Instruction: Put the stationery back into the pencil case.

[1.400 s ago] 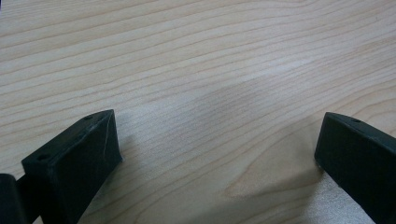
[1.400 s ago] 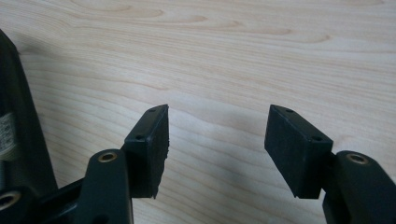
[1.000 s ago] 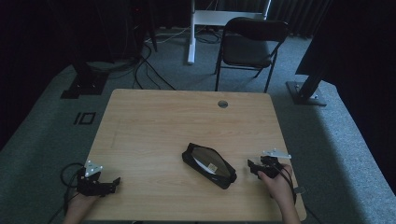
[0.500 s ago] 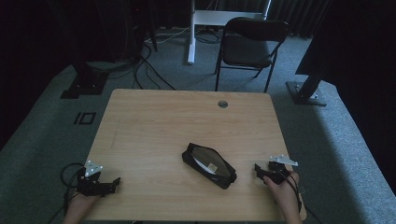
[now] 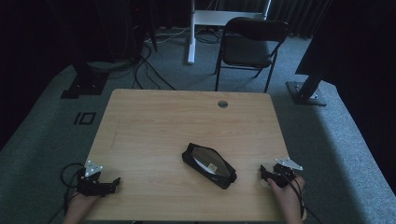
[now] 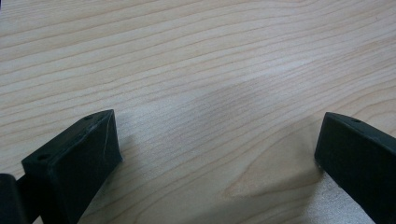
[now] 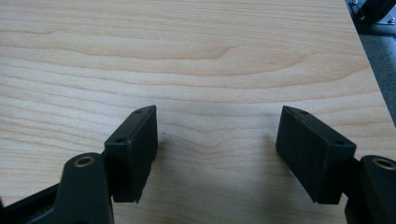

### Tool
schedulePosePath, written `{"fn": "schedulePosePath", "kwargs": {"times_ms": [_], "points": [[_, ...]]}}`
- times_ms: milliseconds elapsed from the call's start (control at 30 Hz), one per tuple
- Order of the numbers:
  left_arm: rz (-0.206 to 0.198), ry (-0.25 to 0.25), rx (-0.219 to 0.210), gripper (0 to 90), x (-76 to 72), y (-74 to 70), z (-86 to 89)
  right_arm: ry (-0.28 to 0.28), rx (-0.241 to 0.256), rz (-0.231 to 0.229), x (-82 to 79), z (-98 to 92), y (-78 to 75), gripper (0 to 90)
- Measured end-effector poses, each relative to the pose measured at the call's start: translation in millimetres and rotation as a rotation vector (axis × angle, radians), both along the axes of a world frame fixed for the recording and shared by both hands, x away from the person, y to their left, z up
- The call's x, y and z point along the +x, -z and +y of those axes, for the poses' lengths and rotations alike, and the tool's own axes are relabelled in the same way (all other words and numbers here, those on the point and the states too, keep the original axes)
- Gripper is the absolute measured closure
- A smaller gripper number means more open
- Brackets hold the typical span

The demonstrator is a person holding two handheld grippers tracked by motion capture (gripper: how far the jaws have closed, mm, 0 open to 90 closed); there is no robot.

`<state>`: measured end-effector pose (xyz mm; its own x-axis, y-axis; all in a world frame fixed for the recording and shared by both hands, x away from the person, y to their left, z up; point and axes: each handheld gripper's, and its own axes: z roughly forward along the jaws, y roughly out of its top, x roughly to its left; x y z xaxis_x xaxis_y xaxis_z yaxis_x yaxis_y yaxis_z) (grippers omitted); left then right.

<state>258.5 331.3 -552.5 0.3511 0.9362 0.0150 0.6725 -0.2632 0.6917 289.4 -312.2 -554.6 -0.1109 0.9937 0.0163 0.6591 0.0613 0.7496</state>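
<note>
My left gripper [image 5: 114, 180] rests at the near left corner of the worktop [image 5: 154, 126], its jaws spread wide with nothing but bare wood grain between them, as the left gripper view [image 6: 217, 140] shows; my right gripper [image 5: 264, 171] sits at the near right corner, close to the right edge, its jaws likewise held well apart and empty over the wood [image 7: 217, 135]; between the two, nearer my right side and toward the near edge, lies the black pouch [image 5: 208, 165], set slantwise, its top showing a pale inside with a small tag; it is well apart from my left gripper and near, though not touching, my right; nothing stands between either gripper and the pouch; a round cable hole [image 5: 222, 104] sits by the far edge; beyond the worktop stands a dark folding chair [image 5: 251, 46] on grey carpet, with cables [image 5: 147, 65] trailing on the floor at the far left.
</note>
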Motion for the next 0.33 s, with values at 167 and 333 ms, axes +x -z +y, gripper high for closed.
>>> {"fn": "schedulePosePath", "kwargs": {"times_ms": [167, 333], "points": [[0.0, 0.0, 0.0, 0.1, 0.0, 0.0, 0.0, 0.001, -0.001, 0.0, 0.1, 0.1, 0.0, 28.6], [0.0, 0.0, 0.0, 0.1, 0.0, 0.0, 0.0, -0.009, -0.001, 0.003, 0.4, 0.4, 0.1, 26.2]]}}
